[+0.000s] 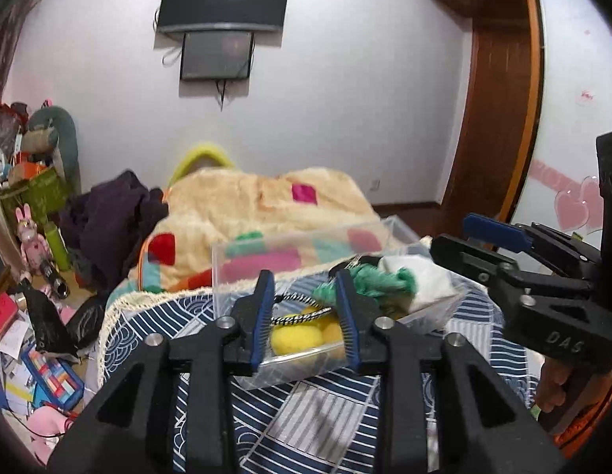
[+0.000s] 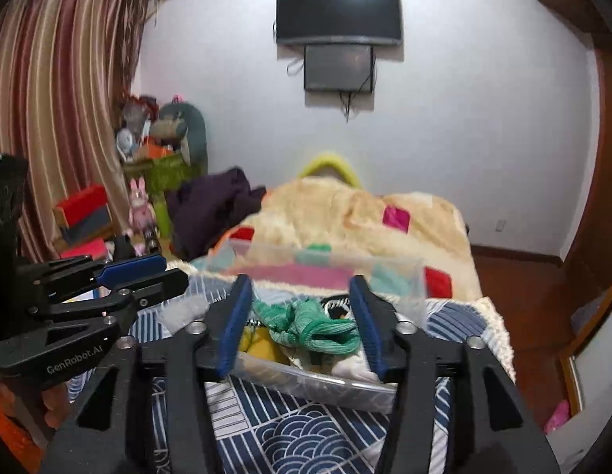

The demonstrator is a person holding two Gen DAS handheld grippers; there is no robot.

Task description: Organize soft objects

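Note:
A clear plastic box sits on the blue patterned bedspread. It holds a yellow soft ball, a green knitted piece, a white cloth and a black-and-white cord. My left gripper is open, its fingers over the box's near left part, nothing between them. My right gripper is open above the green knitted piece in the box. Each gripper shows in the other's view: the right, the left.
A cream fleece blanket with coloured patches lies behind the box, a dark purple garment to its left. Cluttered toys and boxes fill the floor at left. A wardrobe stands at right.

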